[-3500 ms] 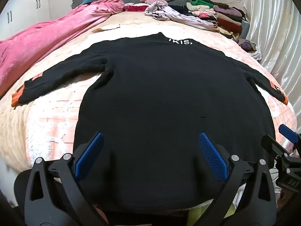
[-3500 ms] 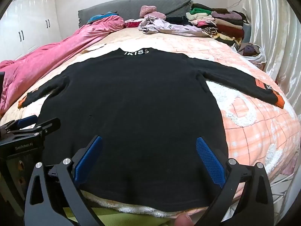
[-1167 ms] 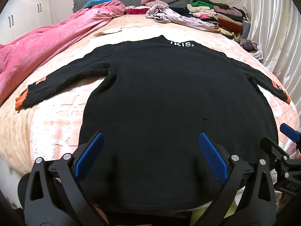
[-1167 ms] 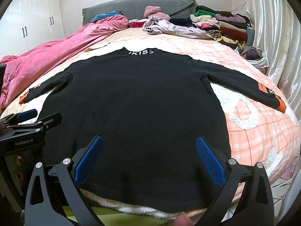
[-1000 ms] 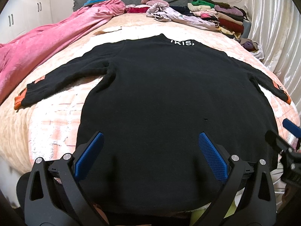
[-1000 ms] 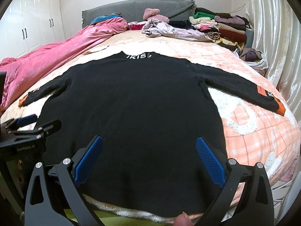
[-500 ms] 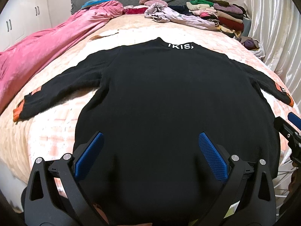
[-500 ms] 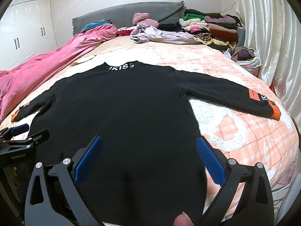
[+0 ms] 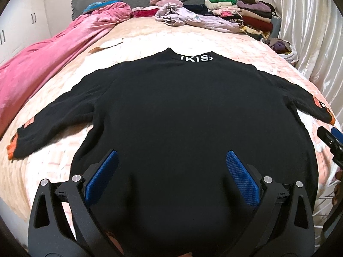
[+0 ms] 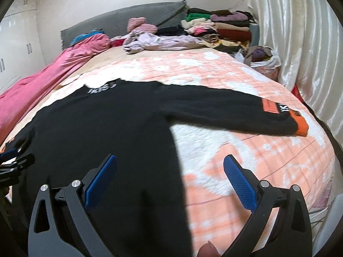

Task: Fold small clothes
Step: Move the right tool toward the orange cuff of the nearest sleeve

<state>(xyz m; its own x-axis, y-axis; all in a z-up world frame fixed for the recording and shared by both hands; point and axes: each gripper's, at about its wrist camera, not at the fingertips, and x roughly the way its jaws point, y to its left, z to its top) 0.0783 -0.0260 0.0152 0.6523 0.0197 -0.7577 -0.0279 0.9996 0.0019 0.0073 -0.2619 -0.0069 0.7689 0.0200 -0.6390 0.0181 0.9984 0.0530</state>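
A black long-sleeved sweater [image 9: 188, 115] lies flat on the bed, collar away from me with white letters, both sleeves spread out, cuffs orange. My left gripper [image 9: 171, 160] hovers open over its lower middle, nothing between the fingers. In the right wrist view the sweater [image 10: 103, 128] fills the left half and its right sleeve [image 10: 235, 109] reaches to an orange cuff [image 10: 300, 124]. My right gripper [image 10: 170, 167] is open above the sweater's right side edge. Each gripper shows at the edge of the other's view: the right one [image 9: 331, 138], the left one [image 10: 12, 160].
The bed has a peach and white checked cover [image 10: 246, 156]. A pink quilt [image 9: 42, 57] lies along the left side. Loose clothes [image 9: 193, 17] and a folded stack [image 9: 246, 15] sit by the grey headboard. A white curtain [image 10: 300, 42] hangs on the right.
My right gripper has swung to the right and moved forward, so the right sleeve and bed cover now fill its view. The left gripper has risen slightly. The sweater lies unmoved.
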